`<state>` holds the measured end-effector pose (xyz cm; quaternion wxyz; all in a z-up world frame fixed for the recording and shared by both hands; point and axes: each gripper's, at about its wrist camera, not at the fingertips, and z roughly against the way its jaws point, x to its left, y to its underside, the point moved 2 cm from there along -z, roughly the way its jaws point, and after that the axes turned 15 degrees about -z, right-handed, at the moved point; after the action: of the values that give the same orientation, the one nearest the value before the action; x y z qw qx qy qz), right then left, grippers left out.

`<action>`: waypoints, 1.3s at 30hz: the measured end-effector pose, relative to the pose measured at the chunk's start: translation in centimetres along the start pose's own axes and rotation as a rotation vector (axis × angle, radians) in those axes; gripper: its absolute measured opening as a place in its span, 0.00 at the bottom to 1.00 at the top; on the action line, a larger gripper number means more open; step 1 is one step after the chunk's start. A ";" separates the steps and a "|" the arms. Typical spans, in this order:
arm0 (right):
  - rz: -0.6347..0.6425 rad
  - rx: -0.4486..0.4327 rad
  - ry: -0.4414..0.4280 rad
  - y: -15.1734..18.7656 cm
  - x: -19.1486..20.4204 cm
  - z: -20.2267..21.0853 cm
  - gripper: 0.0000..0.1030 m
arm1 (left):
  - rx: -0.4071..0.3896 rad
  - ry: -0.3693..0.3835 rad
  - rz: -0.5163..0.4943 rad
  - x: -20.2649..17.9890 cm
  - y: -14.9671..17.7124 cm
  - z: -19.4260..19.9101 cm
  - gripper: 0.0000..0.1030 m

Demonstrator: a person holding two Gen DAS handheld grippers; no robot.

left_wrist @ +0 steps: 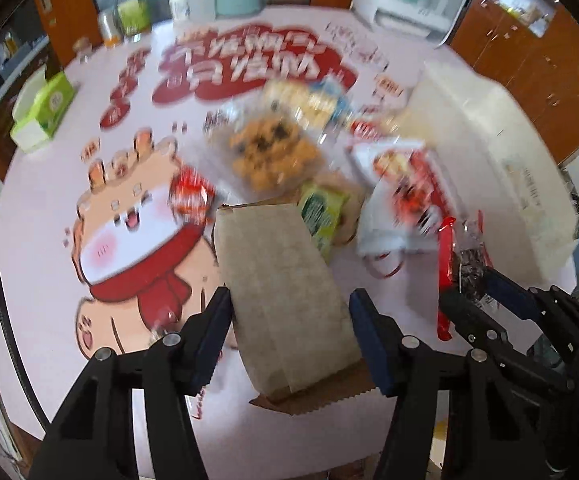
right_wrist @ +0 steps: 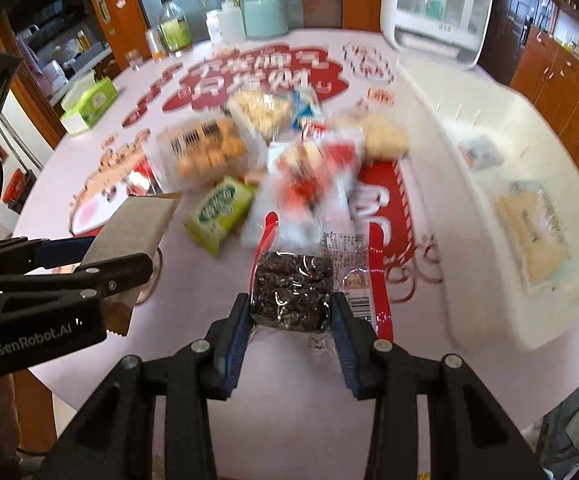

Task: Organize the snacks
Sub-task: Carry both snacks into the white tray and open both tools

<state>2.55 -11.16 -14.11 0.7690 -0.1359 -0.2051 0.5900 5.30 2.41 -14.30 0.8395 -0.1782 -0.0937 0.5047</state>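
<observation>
Two black grippers tilt steeply down over a round table covered in a glossy pink cloth printed with a cartoon animal and red lettering. Along its right edge sits a long white plastic bin, smooth-walled, with a pale packet lying inside.

Between bin and cartoon lies a loose, blurred heap of snack bags: clear crinkly packs of golden biscuits, a white and red pouch, and a small green packet nearest the grippers.

Held by the left gripper is a flat brown kraft-paper bag, matte and rectangular with a serrated end; the blue ribbed pads press its two long edges, jaws partly closed around its width, and the bag is raised clear of the cloth.

Just to its right, the right gripper has its jaws closed fairly narrow on a clear, shiny packet with red side strips, full of dark, wrinkled pieces. The pads squeeze its lower part, and the packet stands up between them, near the heap's front edge.
</observation>
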 end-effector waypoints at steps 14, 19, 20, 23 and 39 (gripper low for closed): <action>-0.026 -0.277 -0.026 -6.5 -5.3 11.4 0.39 | -0.303 0.028 -0.136 -6.5 -8.9 9.5 0.57; -0.059 -0.360 -0.007 -9.8 -9.6 14.4 0.39 | -0.368 0.054 -0.191 -11.2 -12.8 10.5 0.57; -0.066 -0.373 -0.006 -10.5 -10.6 14.8 0.39 | -0.378 0.059 -0.198 -12.3 -13.8 10.5 0.57; -0.081 -0.403 0.005 -13.0 -13.7 15.6 0.39 | -0.390 0.076 -0.213 -15.1 -16.3 10.0 0.57; -0.058 -0.324 0.024 -20.6 -21.6 9.1 0.40 | -0.232 0.060 -0.219 -23.3 -21.5 0.9 0.58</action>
<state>11.01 -37.72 -0.22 0.7561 -0.2595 -0.2921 0.5250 11.49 -27.08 -4.47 0.8657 -0.2779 -0.1453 0.3902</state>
